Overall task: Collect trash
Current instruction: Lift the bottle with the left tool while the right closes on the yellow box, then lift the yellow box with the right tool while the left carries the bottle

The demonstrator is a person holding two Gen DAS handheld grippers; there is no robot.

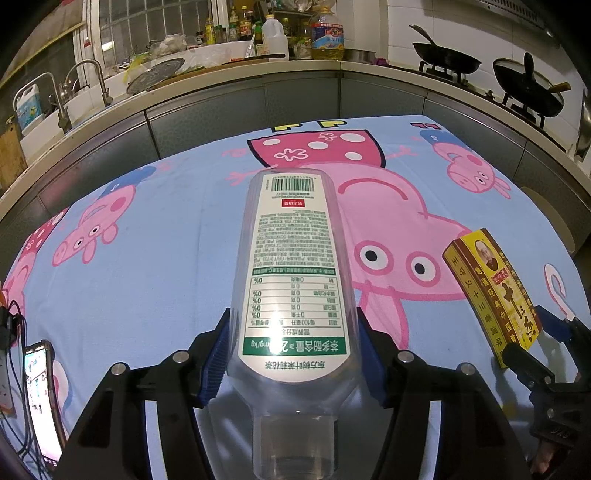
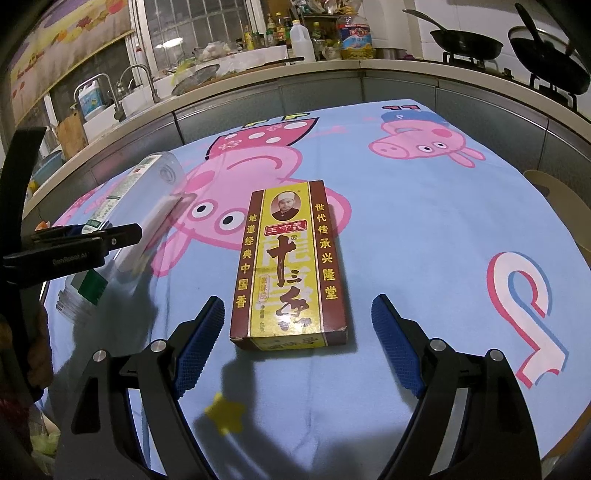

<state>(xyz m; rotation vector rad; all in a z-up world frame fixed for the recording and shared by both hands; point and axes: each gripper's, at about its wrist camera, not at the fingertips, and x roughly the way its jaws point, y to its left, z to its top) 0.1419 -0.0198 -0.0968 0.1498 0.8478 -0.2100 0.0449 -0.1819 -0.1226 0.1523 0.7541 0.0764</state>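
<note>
My left gripper point(image 1: 293, 360) is shut on a clear empty plastic bottle point(image 1: 291, 266) with a white and green label, its neck pointing back toward the camera. The bottle also shows at the left of the right wrist view point(image 2: 147, 206), lifted off the cloth. A yellow and brown spice box point(image 2: 290, 266) lies flat on the blue cartoon-pig tablecloth point(image 2: 424, 206). My right gripper point(image 2: 297, 343) is open, with its blue pads on either side of the box's near end, not touching it. The box also shows in the left wrist view point(image 1: 491, 295).
A phone point(image 1: 40, 398) with a lit screen and cables lie at the table's left edge. Behind the table runs a kitchen counter point(image 1: 258, 79) with a sink, bottles and an oil jug point(image 1: 327, 35). Two black woks point(image 1: 528, 86) sit on the stove at the right.
</note>
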